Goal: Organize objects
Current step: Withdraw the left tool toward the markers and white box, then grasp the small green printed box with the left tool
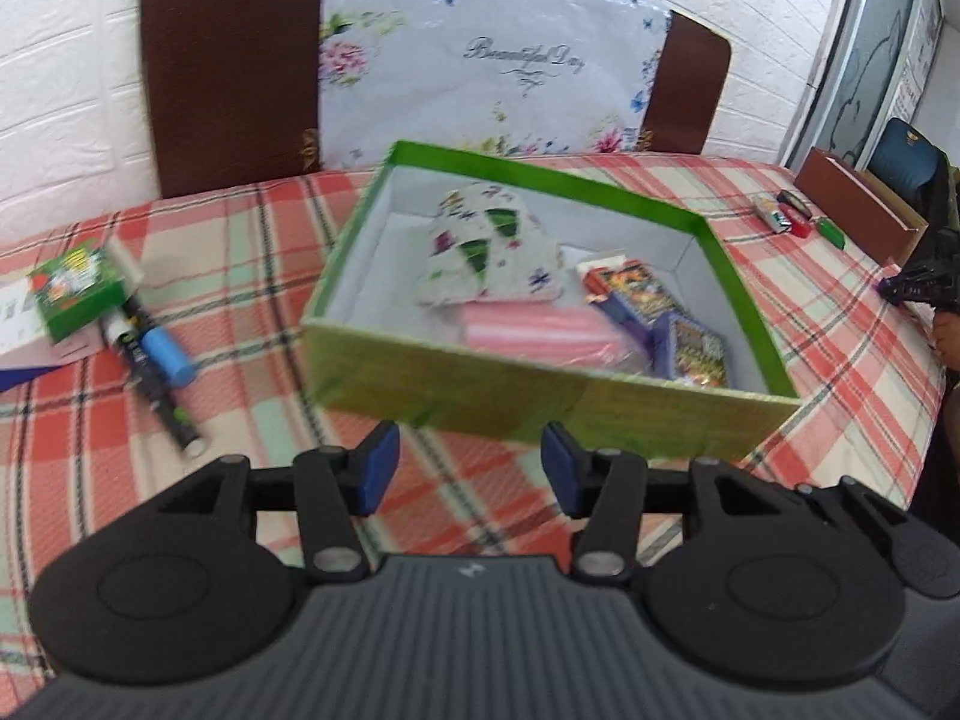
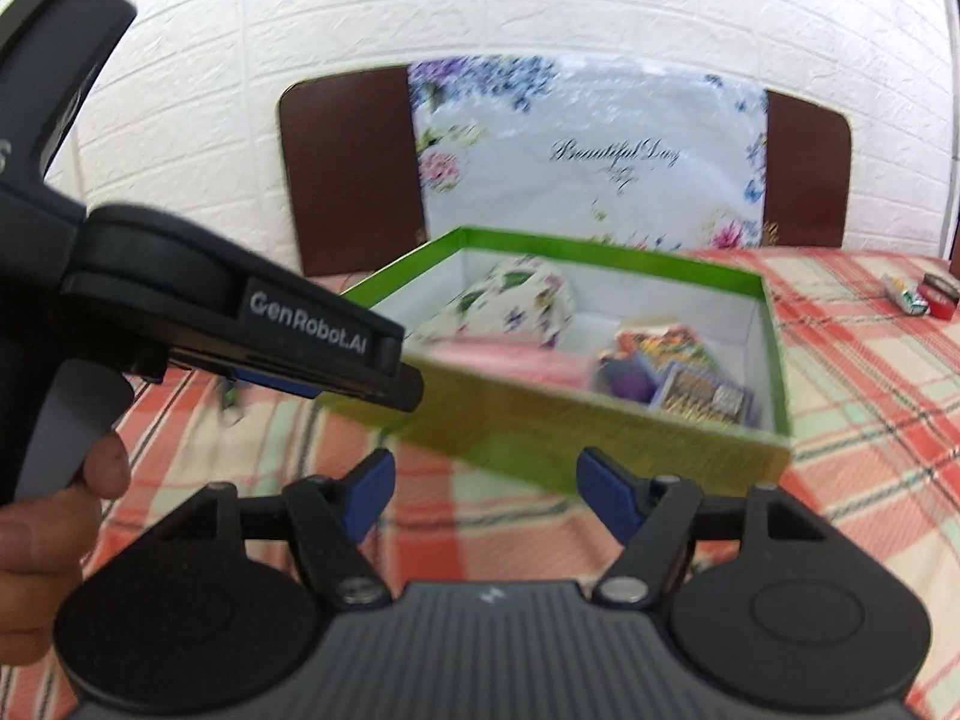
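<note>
Both tongs are wide open w/ nothing between the pads: left gripper hovers just short of the green box, right gripper likewise a bit back from its near wall.

Box sits mid-table on the plaid cloth, already holding a floral pouch, a pink pack and card packs.

Still loose: small green carton, black marker and blue tube to the left; small bits far right.

Risks, as I judge them:
- marker & tube lie touching, so a grab at one may roll or drag the other
- cloth may bunch under the pads
- left gripper's body crosses the right view, so the two could clash near the box
- bumping the near wall may shove the box.
</note>
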{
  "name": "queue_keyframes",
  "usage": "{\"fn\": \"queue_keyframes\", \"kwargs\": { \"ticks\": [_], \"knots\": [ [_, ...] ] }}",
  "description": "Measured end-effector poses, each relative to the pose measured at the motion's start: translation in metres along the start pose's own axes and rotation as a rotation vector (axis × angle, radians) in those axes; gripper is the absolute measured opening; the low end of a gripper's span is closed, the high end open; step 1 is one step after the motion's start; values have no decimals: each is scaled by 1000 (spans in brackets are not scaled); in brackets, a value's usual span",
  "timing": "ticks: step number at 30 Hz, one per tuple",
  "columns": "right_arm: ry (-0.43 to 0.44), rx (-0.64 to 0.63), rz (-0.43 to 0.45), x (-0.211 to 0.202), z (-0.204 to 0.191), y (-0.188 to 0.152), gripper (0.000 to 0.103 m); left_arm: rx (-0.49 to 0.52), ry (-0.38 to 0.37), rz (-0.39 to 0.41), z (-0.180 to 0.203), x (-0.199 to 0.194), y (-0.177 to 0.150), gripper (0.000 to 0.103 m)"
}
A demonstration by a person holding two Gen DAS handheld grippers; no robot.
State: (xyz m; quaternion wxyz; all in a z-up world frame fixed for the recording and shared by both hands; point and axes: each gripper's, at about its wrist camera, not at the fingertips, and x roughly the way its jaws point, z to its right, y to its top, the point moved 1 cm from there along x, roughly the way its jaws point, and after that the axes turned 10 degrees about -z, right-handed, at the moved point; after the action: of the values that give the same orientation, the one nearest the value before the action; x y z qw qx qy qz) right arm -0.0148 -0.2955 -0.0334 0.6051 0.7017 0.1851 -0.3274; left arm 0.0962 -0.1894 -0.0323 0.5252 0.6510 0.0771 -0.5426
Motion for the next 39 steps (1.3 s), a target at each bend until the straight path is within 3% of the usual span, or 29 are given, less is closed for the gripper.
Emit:
{"fn": "queue_keyframes", "kwargs": {
  "ticks": [5,11,16,18,19,21,23,26,31,33,35,39],
  "knots": [
    [65,-14,-48,-1,-36,-9,70,-53,79,35,-49,-19,-27,54],
    [154,-111,-88,18,-88,-15,70,-131,250,78,-126,-37,-62,57],
    [213,-203,-115,47,-130,-6,70,-274,380,84,-202,-37,-93,57],
    [227,-227,-90,58,-143,12,70,-288,495,172,-216,-40,-107,63],
    [240,-224,-75,64,-147,24,71,-307,554,198,-221,-39,-113,74],
    [274,-208,-32,75,-157,52,76,-383,508,251,-231,-46,-119,75],
    [302,-204,12,91,-170,81,99,-395,508,265,-232,-46,-120,75],
    [295,-231,24,125,-190,112,103,-386,500,265,-232,-45,-116,77],
    [287,-221,-53,179,-201,128,103,-382,487,264,-232,-42,-119,80],
    [285,-224,-72,190,-200,127,96,-383,485,264,-232,-42,-120,80],
    [319,-198,-46,187,-196,126,62,-383,486,263,-232,-42,-119,80],
    [326,-223,-56,176,-197,118,62,-381,486,262,-232,-42,-120,81]
  ]
}}
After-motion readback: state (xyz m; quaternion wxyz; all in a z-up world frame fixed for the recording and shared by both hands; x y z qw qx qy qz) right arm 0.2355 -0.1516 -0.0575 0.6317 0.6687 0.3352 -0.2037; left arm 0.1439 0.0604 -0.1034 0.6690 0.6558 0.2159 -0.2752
